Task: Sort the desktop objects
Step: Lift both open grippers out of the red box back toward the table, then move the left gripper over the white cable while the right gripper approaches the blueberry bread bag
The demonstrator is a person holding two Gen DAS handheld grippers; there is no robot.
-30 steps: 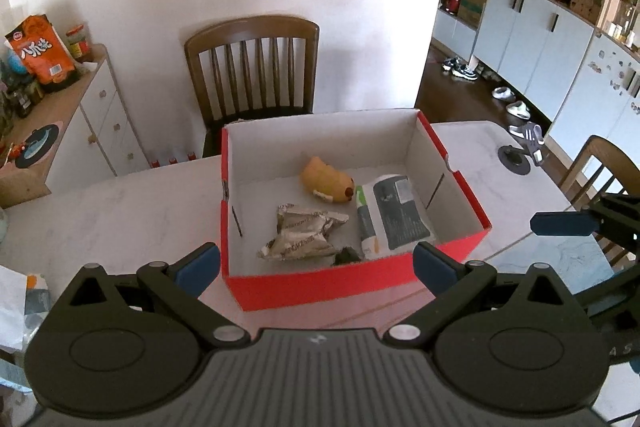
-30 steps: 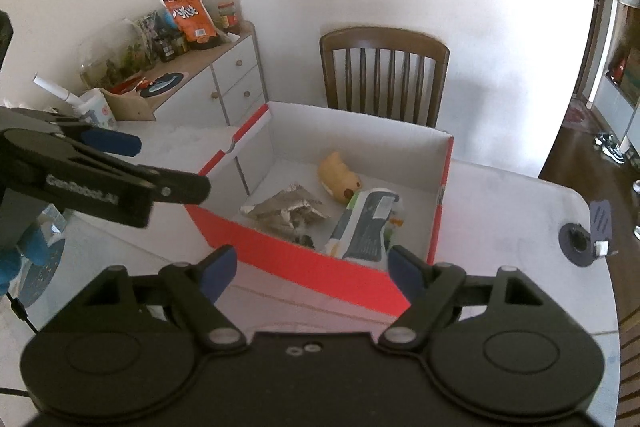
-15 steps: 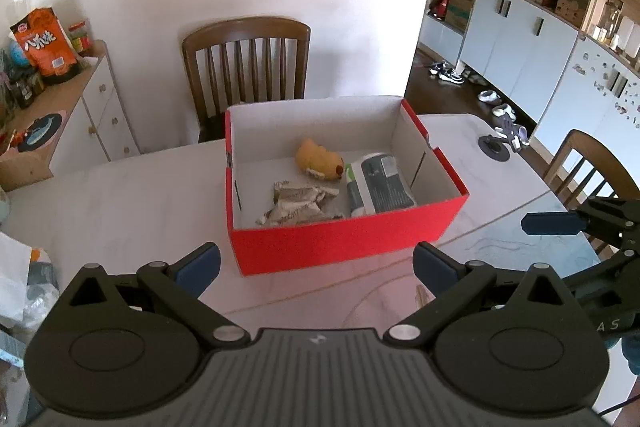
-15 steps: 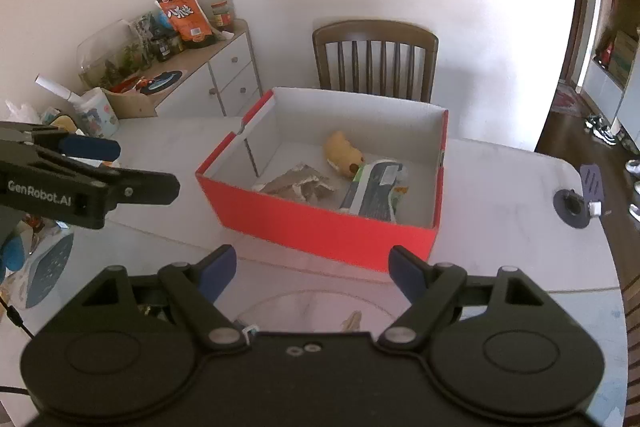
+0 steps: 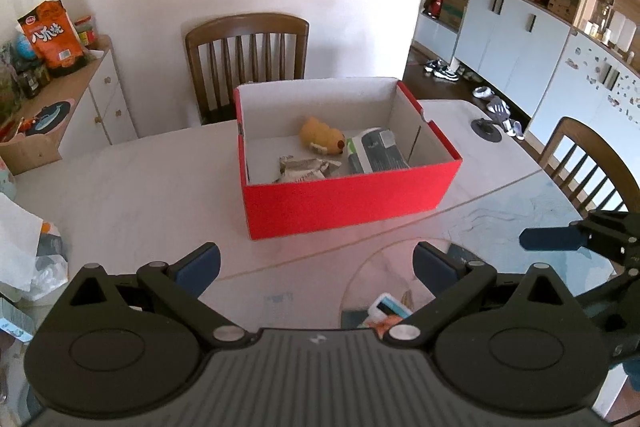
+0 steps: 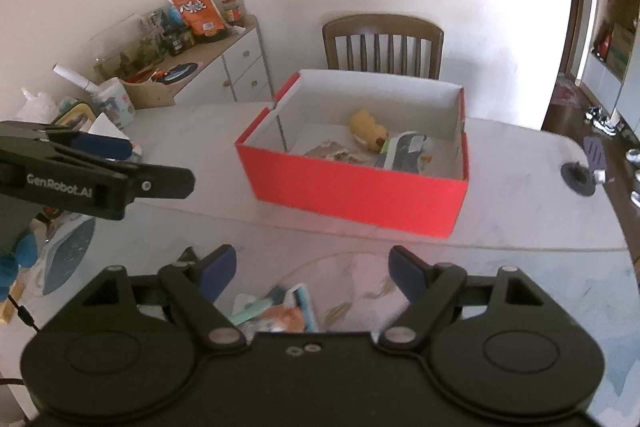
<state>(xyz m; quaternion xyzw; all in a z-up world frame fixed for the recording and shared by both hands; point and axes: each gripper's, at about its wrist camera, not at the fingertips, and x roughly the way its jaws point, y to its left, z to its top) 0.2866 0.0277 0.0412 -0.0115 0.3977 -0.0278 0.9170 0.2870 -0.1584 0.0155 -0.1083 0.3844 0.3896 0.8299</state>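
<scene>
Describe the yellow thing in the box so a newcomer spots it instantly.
Find the red box on the white table, in front of the wooden chair. Inside, toward the back wall, lies a plush toy. It is the only soft, yellow item there, beside crumpled foil and a grey-green packet.

The box [image 5: 352, 205] stands on the table [image 5: 140, 195], ahead of the left gripper [image 5: 316, 263]. In it, a toy [image 5: 322, 143] lies behind a wrapper [image 5: 306, 169], a packet [image 5: 376, 155] to their right. A chair [image 5: 246, 63] stands behind the box.
</scene>
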